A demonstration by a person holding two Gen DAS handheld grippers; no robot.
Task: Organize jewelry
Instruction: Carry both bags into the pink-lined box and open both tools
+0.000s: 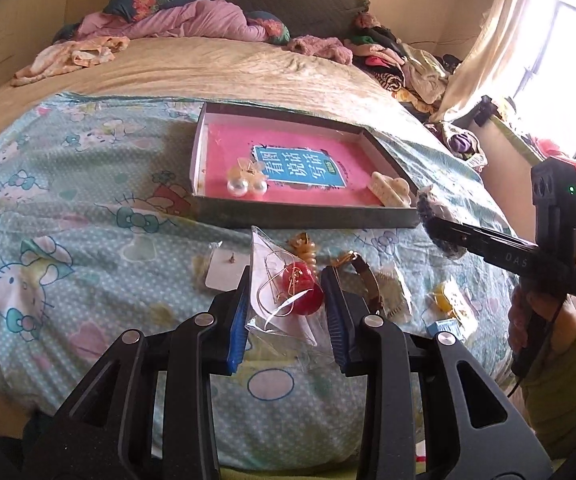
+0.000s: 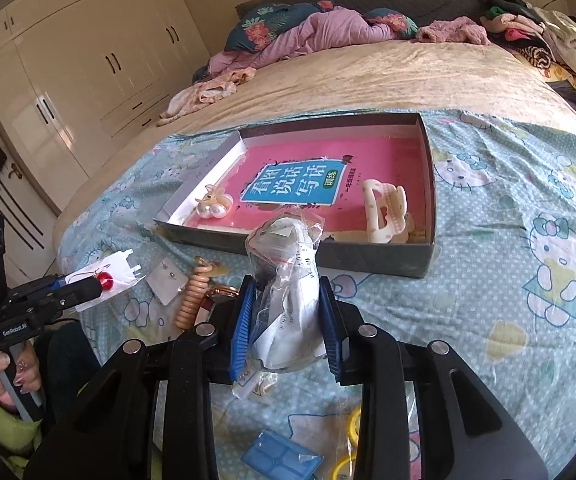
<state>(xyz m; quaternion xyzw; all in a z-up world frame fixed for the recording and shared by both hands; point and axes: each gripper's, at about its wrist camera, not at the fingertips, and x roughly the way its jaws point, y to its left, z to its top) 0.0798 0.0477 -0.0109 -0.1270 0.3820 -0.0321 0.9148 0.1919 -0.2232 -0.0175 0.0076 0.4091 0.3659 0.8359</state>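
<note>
Two items sit in the box: pearl earrings, hair claw. Our left gripper pinches the red-earring bag at lower center, right gripper pinches a white-paper bag. Several pieces remain on the bedspread.

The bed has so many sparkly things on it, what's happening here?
Someone is tidying jewelry into a shallow box on the bed. The left gripper holds a clear packet with a red bead earring. The right gripper holds another little plastic bag, near the box. Pearl earrings and a cream hair claw already lie inside. A spiral hair tie and other pieces wait on the blanket.
</note>
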